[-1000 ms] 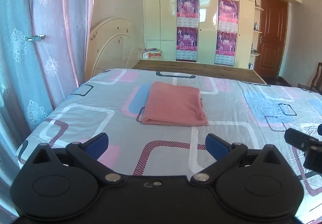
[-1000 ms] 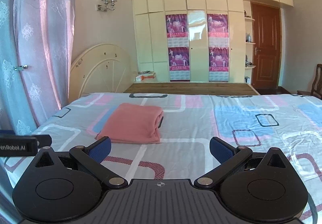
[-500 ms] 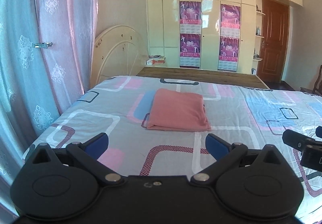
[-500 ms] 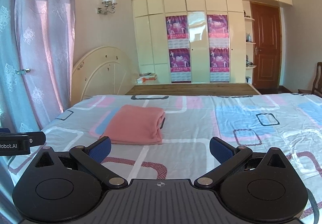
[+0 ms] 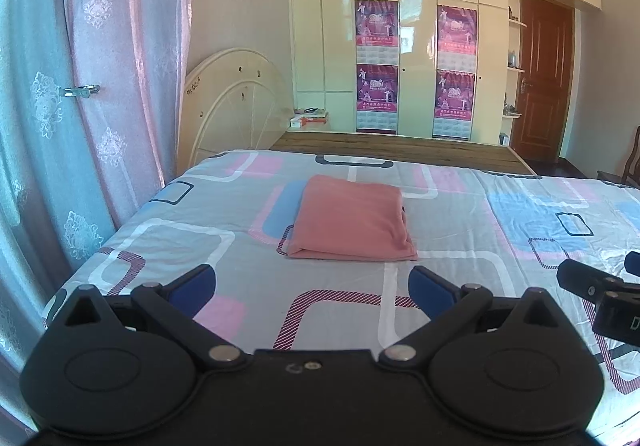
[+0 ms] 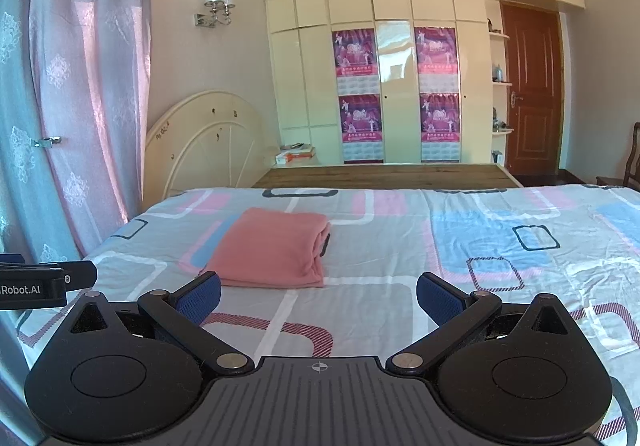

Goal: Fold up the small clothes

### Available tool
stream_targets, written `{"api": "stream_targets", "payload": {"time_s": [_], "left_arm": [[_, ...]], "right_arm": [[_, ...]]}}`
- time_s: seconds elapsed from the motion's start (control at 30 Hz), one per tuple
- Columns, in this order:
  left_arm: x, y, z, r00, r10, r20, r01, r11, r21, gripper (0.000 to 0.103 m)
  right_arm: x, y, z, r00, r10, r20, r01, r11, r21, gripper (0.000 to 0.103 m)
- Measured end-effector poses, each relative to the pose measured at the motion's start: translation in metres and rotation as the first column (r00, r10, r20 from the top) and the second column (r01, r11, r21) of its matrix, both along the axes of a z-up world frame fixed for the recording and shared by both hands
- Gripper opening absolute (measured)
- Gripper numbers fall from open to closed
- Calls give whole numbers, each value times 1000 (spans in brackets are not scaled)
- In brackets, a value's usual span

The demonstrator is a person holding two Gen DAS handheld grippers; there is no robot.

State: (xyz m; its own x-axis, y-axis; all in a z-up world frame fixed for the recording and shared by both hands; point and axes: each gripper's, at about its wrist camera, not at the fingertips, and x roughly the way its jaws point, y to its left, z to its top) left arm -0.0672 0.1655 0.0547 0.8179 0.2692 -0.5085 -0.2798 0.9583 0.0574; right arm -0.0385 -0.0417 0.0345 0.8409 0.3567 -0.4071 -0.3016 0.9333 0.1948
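A salmon-pink garment (image 5: 350, 217) lies folded into a neat rectangle on the patterned bedspread (image 5: 460, 230); it also shows in the right wrist view (image 6: 272, 248). My left gripper (image 5: 312, 288) is open and empty, held above the bed's near edge, short of the garment. My right gripper (image 6: 318, 296) is open and empty, to the right of the garment and back from it. Each gripper's tip shows at the edge of the other's view.
Pink and blue curtains (image 5: 80, 105) hang along the left side of the bed. A cream headboard (image 5: 232, 101) leans on the far wall by the wardrobe (image 6: 400, 85). A wooden bed end (image 6: 380, 175) lies beyond the bedspread. A brown door (image 6: 530, 93) stands at the right.
Both grippers have drawn back and tilted up a little, so the folded garment sits lower and farther in both views. Both stay open.
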Motion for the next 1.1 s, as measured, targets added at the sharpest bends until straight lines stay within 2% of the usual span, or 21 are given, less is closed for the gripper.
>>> {"api": "stream_targets", "payload": {"time_s": [1.1], "left_arm": [[17, -1, -2, 1000, 0, -27, 0, 1000, -9, 102]], "right_arm": [[17, 1, -6, 999, 20, -27, -20, 1000, 9, 103]]}}
